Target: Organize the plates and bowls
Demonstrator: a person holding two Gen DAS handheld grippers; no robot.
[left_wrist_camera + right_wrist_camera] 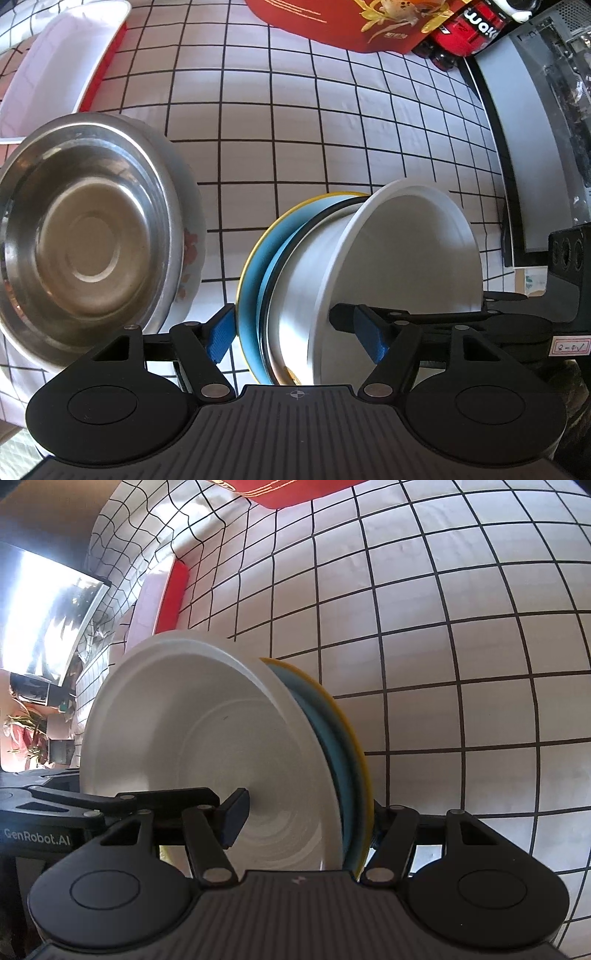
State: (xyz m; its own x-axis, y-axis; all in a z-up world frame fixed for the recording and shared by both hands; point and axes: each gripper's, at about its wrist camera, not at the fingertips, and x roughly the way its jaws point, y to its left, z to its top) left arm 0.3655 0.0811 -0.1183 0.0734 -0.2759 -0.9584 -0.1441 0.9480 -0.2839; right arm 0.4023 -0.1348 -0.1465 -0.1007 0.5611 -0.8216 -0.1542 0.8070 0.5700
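Note:
A white bowl (373, 273) sits nested on a blue plate with a yellow rim (255, 266); the stack is held on edge above the table. My left gripper (299, 332) is shut on the stack, one blue pad under the plate, the other inside the bowl. My right gripper (306, 819) grips the same stack: the white bowl (207, 738) and blue plate (340, 746) from the opposite side. A steel bowl (81, 232) rests inside a flowered white bowl (190, 243) at the left.
A white tray with red sides (62, 62) lies at the far left, also in the right wrist view (162, 590). A red box (351, 22) and a red toy car (469, 26) stand at the back. A grey appliance (535, 140) lines the right edge.

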